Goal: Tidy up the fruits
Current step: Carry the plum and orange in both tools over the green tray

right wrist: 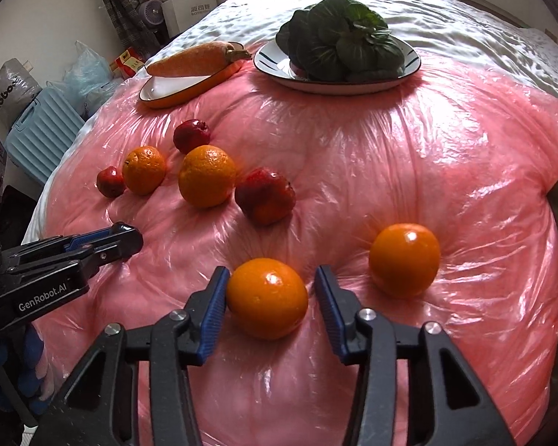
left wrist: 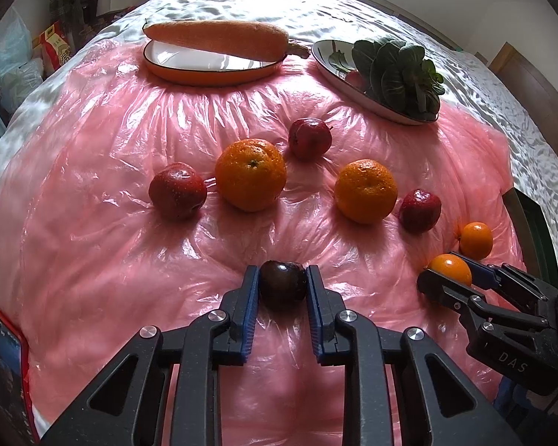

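Left wrist view, left tool (left wrist: 282, 278): narrow, both blue pads against a dark plum (left wrist: 282, 283) that sits on the pink plastic sheet (left wrist: 93, 245) over the bed
Left wrist view, loose fruit: two large oranges (left wrist: 250, 174) (left wrist: 365, 190) and three red apples (left wrist: 177, 190) (left wrist: 310, 137) (left wrist: 419, 210) lie from 11 to 1 o'clock beyond the plum, apart from it
Left wrist view, right tool (left wrist: 448, 273): at 3 o'clock, straddling a small orange (left wrist: 451, 268); a second small orange (left wrist: 475, 240) just beyond
Left wrist view, plates: orange-rimmed plate (left wrist: 204, 74) carrying a carrot (left wrist: 215, 39) at 12 o'clock; white plate (left wrist: 327, 59) with leafy greens (left wrist: 398, 70) at 1 o'clock
Right wrist view, right tool (right wrist: 268, 293): wide; the small orange (right wrist: 266, 297) lies between the fingers, left pad about touching, a clear gap at the right pad
Right wrist view, left tool (right wrist: 126, 239): at 9 o'clock, fingers close together, its load hidden
Deciding relation: each fruit lies dead ahead between its own tool's fingers; round, no long axis; the right tool is likely still to close; both plates lie far off at 11 to 12 o'clock
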### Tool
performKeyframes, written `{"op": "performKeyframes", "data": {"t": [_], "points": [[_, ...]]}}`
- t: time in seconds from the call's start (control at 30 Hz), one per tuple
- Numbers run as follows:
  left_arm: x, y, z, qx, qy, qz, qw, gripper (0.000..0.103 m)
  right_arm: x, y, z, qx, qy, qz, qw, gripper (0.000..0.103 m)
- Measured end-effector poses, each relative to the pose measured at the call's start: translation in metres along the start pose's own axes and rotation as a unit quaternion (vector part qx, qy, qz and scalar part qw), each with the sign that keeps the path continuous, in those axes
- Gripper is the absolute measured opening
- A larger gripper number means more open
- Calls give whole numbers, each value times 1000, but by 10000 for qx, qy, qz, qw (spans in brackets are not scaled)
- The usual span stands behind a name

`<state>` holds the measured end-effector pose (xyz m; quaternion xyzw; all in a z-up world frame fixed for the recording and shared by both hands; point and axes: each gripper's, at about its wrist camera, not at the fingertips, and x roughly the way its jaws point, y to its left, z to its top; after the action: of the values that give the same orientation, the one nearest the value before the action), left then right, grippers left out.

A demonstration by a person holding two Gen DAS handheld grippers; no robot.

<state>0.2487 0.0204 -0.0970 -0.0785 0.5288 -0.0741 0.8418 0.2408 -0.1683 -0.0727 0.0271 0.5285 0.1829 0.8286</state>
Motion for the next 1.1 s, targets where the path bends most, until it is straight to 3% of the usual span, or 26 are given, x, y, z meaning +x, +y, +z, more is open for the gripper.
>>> {"op": "performKeyframes", "data": {"t": [0.1,0.53,0.9,1.1], "points": [[-4,2,-1,-45,-68,-54,10000,20,-3,0,0,37,-67,42,10000,72],[-36,11,-12,-161,-226,-164,9995,20,-42,12,-13,160,-312,239,9991,72],[-69,-37,-48,596,82,-624,9962,20,-100,14,-60,208,-2,310,9993,72],[-79,-99,-80,1328,480,-1167,9831,20,-138,-16,-103,365,375,-37,9986,72]]}}
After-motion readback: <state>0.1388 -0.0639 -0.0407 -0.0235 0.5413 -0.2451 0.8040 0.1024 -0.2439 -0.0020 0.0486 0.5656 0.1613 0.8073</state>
